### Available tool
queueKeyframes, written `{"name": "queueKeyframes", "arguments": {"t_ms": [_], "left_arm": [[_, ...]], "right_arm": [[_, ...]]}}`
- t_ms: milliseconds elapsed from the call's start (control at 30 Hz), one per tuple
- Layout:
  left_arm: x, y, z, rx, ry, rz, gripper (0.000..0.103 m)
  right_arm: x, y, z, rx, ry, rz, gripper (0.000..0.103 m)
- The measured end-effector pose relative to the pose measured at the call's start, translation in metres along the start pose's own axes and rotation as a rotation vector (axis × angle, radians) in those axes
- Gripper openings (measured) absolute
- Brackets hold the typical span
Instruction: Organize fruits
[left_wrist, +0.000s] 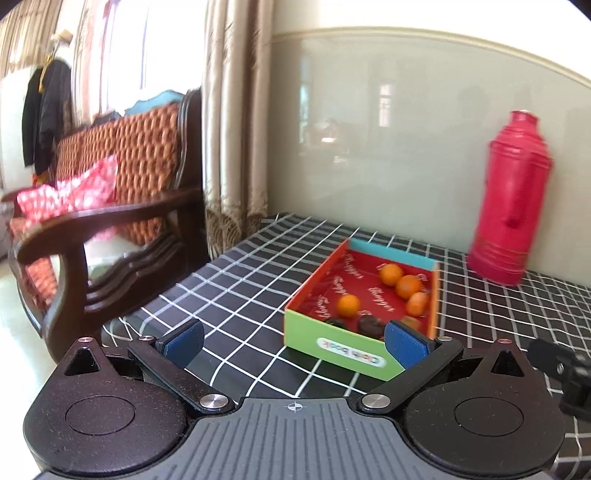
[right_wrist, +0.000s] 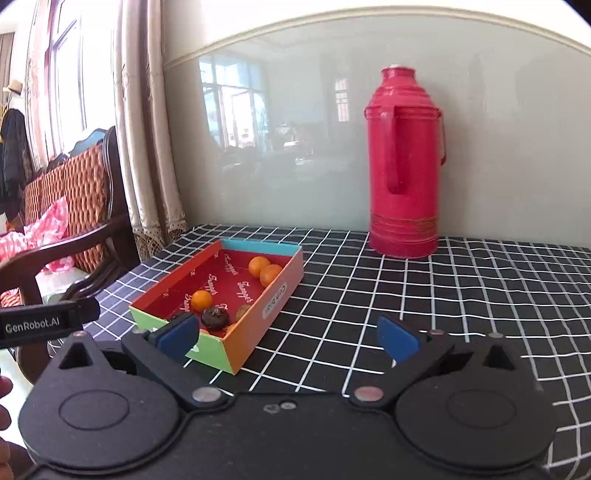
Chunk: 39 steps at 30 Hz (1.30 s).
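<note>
Both grippers stand wide apart w/ nothing between the pads: left gripper (left_wrist: 293, 341) hangs over the checked tablecloth (left_wrist: 236, 280) just short of the box's near end, right gripper (right_wrist: 288, 338) sits beside the box's long orange wall, blue pads clear of it. Fruit is all inside the shallow cardboard box (right_wrist: 275, 295), red-lined, on the cloth near the table's left edge; no loose fruit seen on the cloth. Count from left wrist view: 4 small oranges (left_wrist: 391, 275), three bunched in the far right corner, one alone mid-box (left_wrist: 348, 305); 2 dark wrinkled fruits (left_wrist: 371, 325) at the near end; 1 more yellowish piece (left_wrist: 413, 322) half hidden behind the right pad, poss. a fruit, can't confirm type. Handling est.: oranges light, round, firm skin, will roll if nudged, so take across the middle w/ pads square, moderate squeeze. Dark ones look soft, prob. bruise or dent easily, so light grip across the widest part. Box is thin card, light, will slide on cloth if bumped; steady it by a side wall if needed. 1 red thermos flask (right_wrist: 404, 162) stands upright at the wall, well apart from the box. Wooden chair (left_wrist: 122, 221) sits off the table's left side.
</note>
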<state>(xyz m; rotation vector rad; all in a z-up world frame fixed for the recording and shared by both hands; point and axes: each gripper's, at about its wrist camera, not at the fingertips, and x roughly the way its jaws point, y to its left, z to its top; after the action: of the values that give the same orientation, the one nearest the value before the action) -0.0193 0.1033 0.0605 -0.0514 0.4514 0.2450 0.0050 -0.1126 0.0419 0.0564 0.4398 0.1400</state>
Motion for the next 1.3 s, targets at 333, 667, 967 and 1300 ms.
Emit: {"name": "queueKeyframes", "arguments": {"t_ms": [333, 667, 967, 1300], "left_arm": [[-0.061, -0.005, -0.006, 0.041, -0.023, -0.033, 0.103], [-0.072, -0.007, -0.001, 0.031, -0.038, -0.039, 0.103], [-0.068, -0.013, -0.002, 0.041, -0.035, -0.039, 0.103], [-0.066, -0.011, -0.002, 0.039, -0.036, -0.036, 0.103]], "right_arm": [[-0.038, 0.008, -0.005, -0.023, -0.030, -0.079, 0.097], [-0.045, 0.007, -0.007, 0.003, -0.029, -0.079, 0.097], [-0.043, 0.007, -0.009, 0.013, -0.024, -0.090, 0.097], [-0.042, 0.010, -0.006, 0.006, -0.022, -0.079, 0.097]]}}
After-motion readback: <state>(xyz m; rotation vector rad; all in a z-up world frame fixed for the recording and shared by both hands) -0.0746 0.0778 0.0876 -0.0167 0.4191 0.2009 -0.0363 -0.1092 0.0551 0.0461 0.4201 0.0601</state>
